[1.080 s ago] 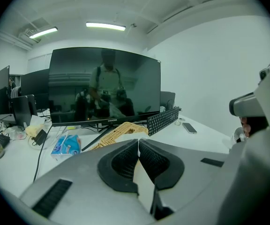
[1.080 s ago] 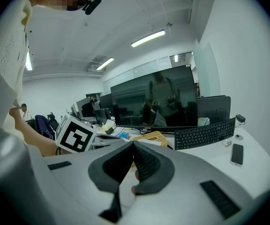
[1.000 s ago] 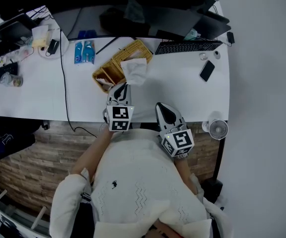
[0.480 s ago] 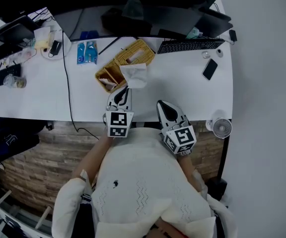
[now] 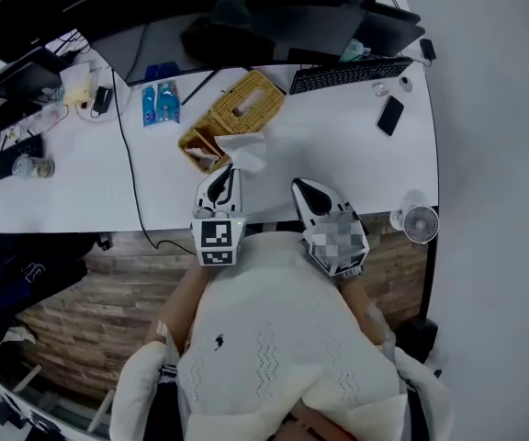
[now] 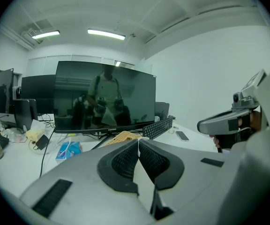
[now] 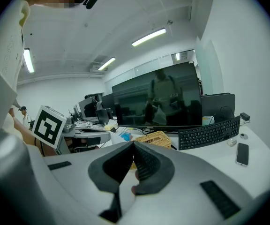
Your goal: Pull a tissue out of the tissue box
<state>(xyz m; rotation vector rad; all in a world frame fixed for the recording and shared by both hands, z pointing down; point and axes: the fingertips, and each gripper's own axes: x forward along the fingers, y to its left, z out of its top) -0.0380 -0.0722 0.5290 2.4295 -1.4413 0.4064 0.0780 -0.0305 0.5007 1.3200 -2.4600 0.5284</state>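
The wicker tissue box (image 5: 239, 107) lies on the white desk (image 5: 338, 154) in front of the monitor. A white tissue (image 5: 243, 150) hangs just off the box's near edge, and my left gripper (image 5: 231, 170) is shut on its lower end. Whether the tissue still touches the box I cannot tell. In the left gripper view the pads (image 6: 125, 159) meet with a thin white strip pinched between them, and the box (image 6: 122, 137) shows beyond. My right gripper (image 5: 303, 189) hovers at the desk's near edge, shut and empty; its view shows the box (image 7: 156, 138) ahead.
A keyboard (image 5: 343, 73) and a phone (image 5: 390, 115) lie to the right of the box. Blue packets (image 5: 159, 102) and a black cable (image 5: 129, 145) lie to its left. A small fan (image 5: 421, 223) stands off the desk's right corner. A monitor (image 6: 104, 95) fills the back.
My left gripper has drawn back toward the person and risen a little, and the tissue has come with it, away from the box's slot. The right gripper has stayed put.
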